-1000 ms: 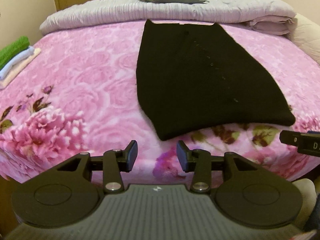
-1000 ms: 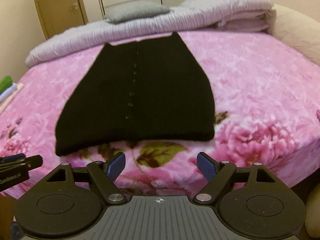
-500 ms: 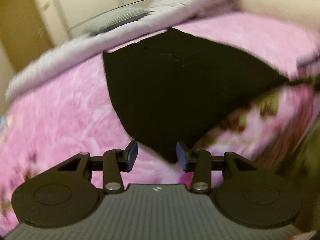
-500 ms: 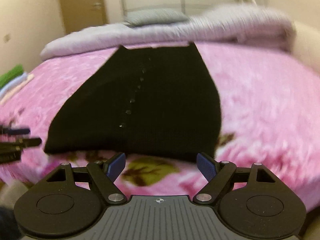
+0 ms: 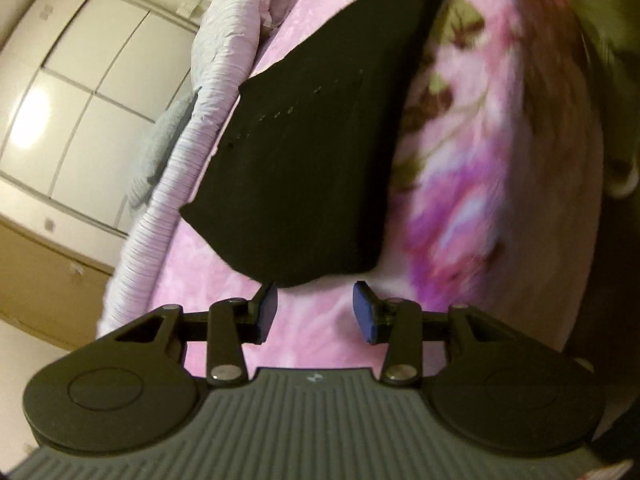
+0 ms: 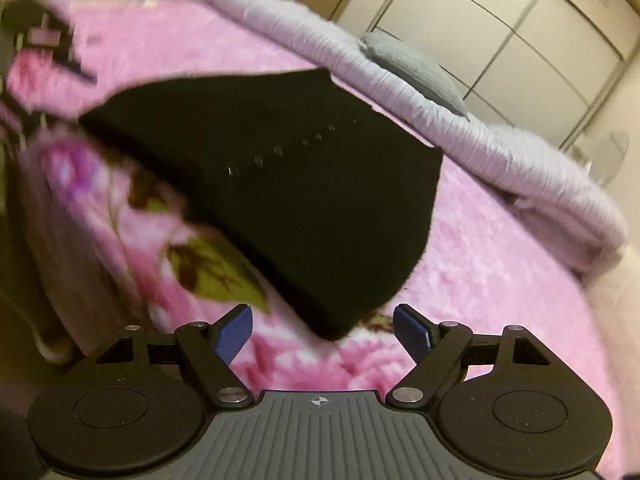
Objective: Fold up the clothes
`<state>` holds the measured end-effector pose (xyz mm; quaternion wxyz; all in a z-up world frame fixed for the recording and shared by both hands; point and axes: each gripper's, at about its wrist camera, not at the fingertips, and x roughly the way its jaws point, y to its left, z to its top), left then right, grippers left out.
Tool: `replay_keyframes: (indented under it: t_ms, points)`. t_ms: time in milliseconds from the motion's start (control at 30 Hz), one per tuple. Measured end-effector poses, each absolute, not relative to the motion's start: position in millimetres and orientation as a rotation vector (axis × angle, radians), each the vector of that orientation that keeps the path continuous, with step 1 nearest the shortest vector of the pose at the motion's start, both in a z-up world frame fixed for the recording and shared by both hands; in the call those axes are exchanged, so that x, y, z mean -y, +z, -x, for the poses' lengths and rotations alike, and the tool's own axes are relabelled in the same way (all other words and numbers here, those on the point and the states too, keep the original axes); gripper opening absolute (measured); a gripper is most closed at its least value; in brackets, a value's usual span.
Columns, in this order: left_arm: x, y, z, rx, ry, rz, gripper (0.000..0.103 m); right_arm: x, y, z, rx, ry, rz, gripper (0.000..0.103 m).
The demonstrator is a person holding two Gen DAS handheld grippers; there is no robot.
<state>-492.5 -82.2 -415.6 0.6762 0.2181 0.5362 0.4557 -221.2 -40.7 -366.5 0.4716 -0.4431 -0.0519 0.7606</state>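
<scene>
A black garment [image 5: 304, 176] lay flat on the pink floral bedspread [image 5: 472, 184], a row of small buttons [image 6: 280, 150] running along it, as two hand-held grippers closed on its near corners. The left gripper [image 5: 314, 312] hung spread and empty, one corner of the cloth at its 12 o'clock, just past the fingertips. The right gripper [image 6: 324, 330], also spread and gripping nothing, had another corner between its blue pads [image 6: 234, 330] in view; whether it touched them could not be told. Both views were tilted and partly blurred. The risk, as it looked from the room: fingers shutting on only the top layer, or catching the plush bedspread with the knit, so a lift would drag the cover or peel the layers apart. Uneven grips at the two corners could skew any fold. A grey quilt [image 6: 460, 132] and pillow [image 6: 416, 68] lay at the garment's 12 o'clock, clear of it.
</scene>
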Motion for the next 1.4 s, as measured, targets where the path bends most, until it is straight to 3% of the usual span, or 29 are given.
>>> replay_keyframes:
  t_ms: [233,600,667,800,933,1067,1100,1133,1167,1233,1400]
  points:
    - [67.1,-437.2,496.5,-1.233,0.964,-0.691,0.038,31.8,-404.2,213.8,0.375,1.775,1.223,0.081]
    - [48.2,-452.7,505.2,-1.206,0.848,-0.807,0.036,12.5,-427.4,188.6,0.681,1.822,1.202,0.081]
    - [45.2,-453.3,506.4,-1.192,0.835,-0.814,0.036,6.2,-430.7,181.5,0.711,1.826,1.205,0.073]
    - [40.1,-453.3,509.0,-1.164,0.813,-0.826,0.036,-7.1,-436.8,169.5,0.769,1.854,1.210,0.071]
    - [35.1,-454.2,514.2,-1.134,0.786,-0.833,0.036,-21.0,-440.1,167.1,0.840,1.946,1.212,0.054]
    - [27.7,-453.4,517.4,-1.118,0.734,-0.837,0.036,-34.8,-443.5,164.8,0.911,2.037,1.210,0.054]
    - [24.2,-452.5,518.1,-1.117,0.720,-0.824,0.032,-38.3,-444.3,164.2,0.929,2.060,1.209,0.051]
    - [20.5,-451.7,518.7,-1.117,0.707,-0.811,0.028,-41.8,-445.2,163.6,0.947,2.082,1.208,0.037]
    - [15.6,-451.6,519.3,-1.118,0.694,-0.789,0.017,-45.2,-446.0,163.0,0.966,2.105,1.207,0.023]
    - [8.8,-451.6,520.6,-1.116,0.677,-0.755,0.012,-48.2,-448.5,166.2,0.967,2.131,1.238,0.016]
    - [8.8,-438.8,525.2,-1.084,0.679,-0.655,0.007,-47.5,-431.9,169.3,0.831,2.164,1.286,0.011]
